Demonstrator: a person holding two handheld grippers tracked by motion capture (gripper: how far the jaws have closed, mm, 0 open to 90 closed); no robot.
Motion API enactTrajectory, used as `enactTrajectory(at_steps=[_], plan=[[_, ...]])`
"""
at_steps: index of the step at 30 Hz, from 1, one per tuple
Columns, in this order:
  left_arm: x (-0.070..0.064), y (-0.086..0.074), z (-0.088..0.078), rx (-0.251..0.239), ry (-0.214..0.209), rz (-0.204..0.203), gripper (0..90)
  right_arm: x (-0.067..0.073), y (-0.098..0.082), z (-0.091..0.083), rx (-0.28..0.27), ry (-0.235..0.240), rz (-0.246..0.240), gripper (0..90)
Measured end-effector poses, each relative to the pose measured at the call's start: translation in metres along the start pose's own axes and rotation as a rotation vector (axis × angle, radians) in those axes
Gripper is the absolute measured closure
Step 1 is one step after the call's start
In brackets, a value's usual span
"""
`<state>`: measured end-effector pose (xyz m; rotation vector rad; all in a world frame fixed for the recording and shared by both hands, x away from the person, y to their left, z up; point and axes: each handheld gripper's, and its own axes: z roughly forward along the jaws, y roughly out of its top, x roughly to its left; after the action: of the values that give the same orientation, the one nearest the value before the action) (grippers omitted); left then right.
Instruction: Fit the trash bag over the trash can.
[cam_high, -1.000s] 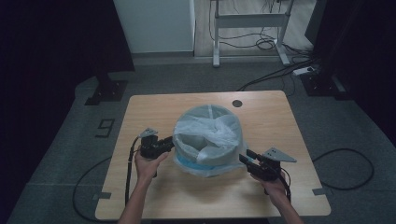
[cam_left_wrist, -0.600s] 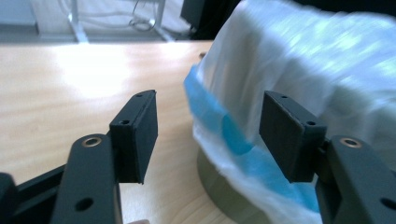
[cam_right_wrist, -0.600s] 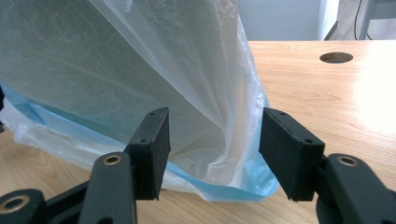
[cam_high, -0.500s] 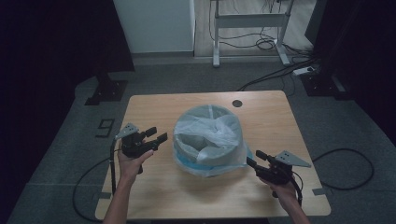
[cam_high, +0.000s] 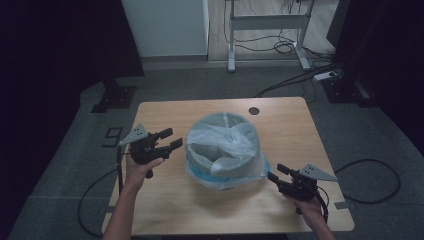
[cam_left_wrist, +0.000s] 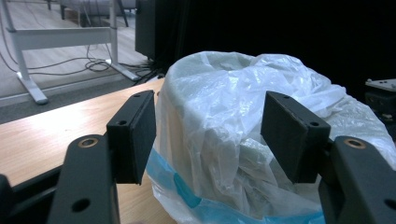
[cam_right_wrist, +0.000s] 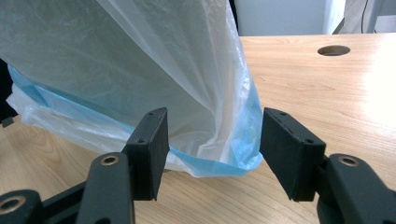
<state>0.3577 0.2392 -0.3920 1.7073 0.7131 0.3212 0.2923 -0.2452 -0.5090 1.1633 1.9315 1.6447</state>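
Observation:
A round grey bin (cam_high: 212, 150) stands mid-table, lined with a clear plastic bag (cam_high: 235, 140) whose blue-edged hem (cam_high: 220, 181) drapes down its outside. My left gripper (cam_high: 171, 138) is open, held above the table just left of the bin, jaws pointing at it. In the left gripper view the bag (cam_left_wrist: 233, 121) bulges between and beyond the open jaws. My right gripper (cam_high: 276, 172) is open at the bin's lower right, near the hanging hem. In the right gripper view the bag's blue hem (cam_right_wrist: 219, 163) lies on the table just ahead of the jaws.
The wooden table (cam_high: 165, 200) has a round cable hole (cam_high: 254, 110) at the back right. Cables trail from both grippers over the table's edges. A white desk frame (cam_high: 267, 22) and floor cables lie beyond the table.
My left gripper has pulled away leftward and risen from the bin's rim. My right gripper has dropped toward the front right, off the bag. The bag has settled.

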Motion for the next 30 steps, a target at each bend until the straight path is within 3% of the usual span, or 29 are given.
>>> enactTrajectory(at_steps=[5,8,18,22,26,30], plan=[[0.000,0.011,0.004,0.007,-0.036,0.008,35.4,-0.002,-0.002,0.000,0.002,-0.009,0.009,41.3],[0.000,0.020,0.009,0.011,-0.084,0.005,35.6,-0.003,-0.003,-0.001,0.001,-0.013,0.011,41.3],[0.005,0.045,0.032,-0.035,-0.189,0.016,36.9,-0.006,-0.004,-0.003,0.001,-0.017,0.018,41.3],[0.005,0.056,0.047,0.000,-0.243,0.031,37.9,-0.006,-0.006,-0.002,0.005,-0.019,0.022,41.3],[0.000,0.065,0.070,0.080,-0.289,0.067,38.0,-0.007,-0.007,-0.001,0.011,-0.016,0.024,41.3],[-0.006,0.070,0.088,0.126,-0.356,0.102,38.2,-0.005,-0.007,0.001,0.015,-0.011,0.017,41.3]])
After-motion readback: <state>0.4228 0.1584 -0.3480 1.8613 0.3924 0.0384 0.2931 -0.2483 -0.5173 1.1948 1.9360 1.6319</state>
